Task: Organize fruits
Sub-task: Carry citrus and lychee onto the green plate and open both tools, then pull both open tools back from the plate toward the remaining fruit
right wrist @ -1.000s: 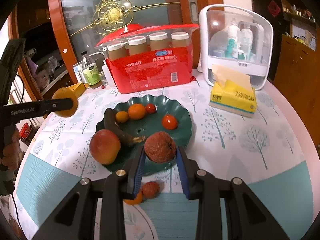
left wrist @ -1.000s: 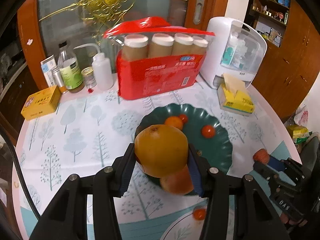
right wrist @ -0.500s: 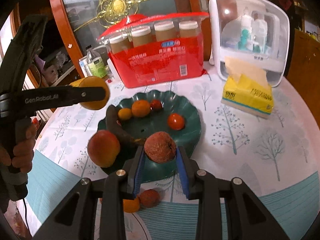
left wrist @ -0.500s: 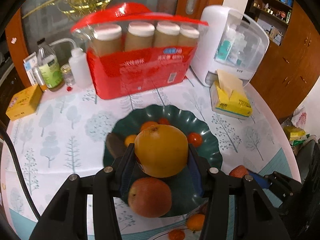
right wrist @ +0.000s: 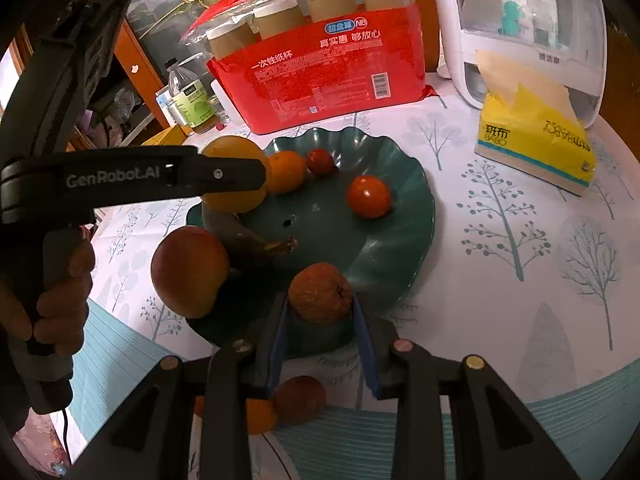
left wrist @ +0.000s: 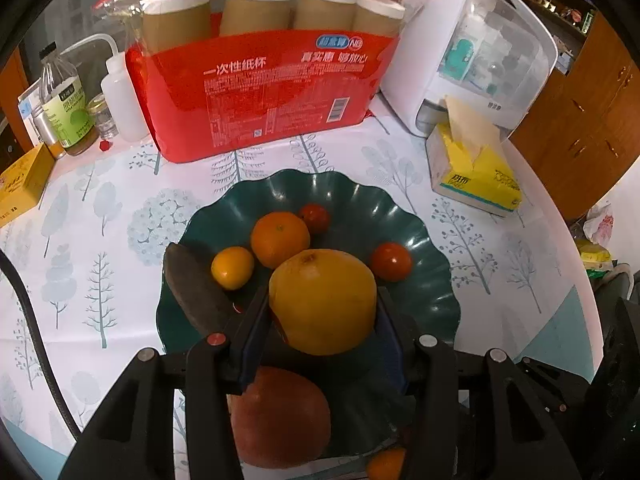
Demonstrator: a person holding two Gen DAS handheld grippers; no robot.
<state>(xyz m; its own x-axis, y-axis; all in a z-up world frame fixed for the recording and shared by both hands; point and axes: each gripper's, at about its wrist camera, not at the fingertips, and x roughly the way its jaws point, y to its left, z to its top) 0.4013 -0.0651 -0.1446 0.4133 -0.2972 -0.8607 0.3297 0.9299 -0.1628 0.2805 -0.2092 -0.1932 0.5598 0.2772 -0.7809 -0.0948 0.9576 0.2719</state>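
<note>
Left gripper (left wrist: pixel 322 312) clamped on a large yellow-orange fruit (left wrist: pixel 322 301) above the green plate (left wrist: pixel 256 204).

On the plate lie an orange (left wrist: pixel 280 238), a small yellow citrus (left wrist: pixel 232 267), two red tomatoes (left wrist: pixel 391 261) (left wrist: pixel 315 218) and a dark banana (left wrist: pixel 194 288). A reddish apple (left wrist: pixel 280 416) sits at the plate's near rim, under the gripper. Behind the plate stands a red pack of paper cups (left wrist: pixel 264 76); a yellow tissue box (left wrist: pixel 472 172) lies to the right.

We have carried the large yellow-orange round fruit (left wrist: pixel 322 300) in our left gripper (left wrist: pixel 320 320) forward from short of the scalloped dark green plate (left wrist: pixel 404 208), and it now hangs above the plate's middle. Our right gripper (right wrist: pixel 320 312) has edged its brown rough-skinned fruit (right wrist: pixel 320 298) nearer the plate's rim.
</note>
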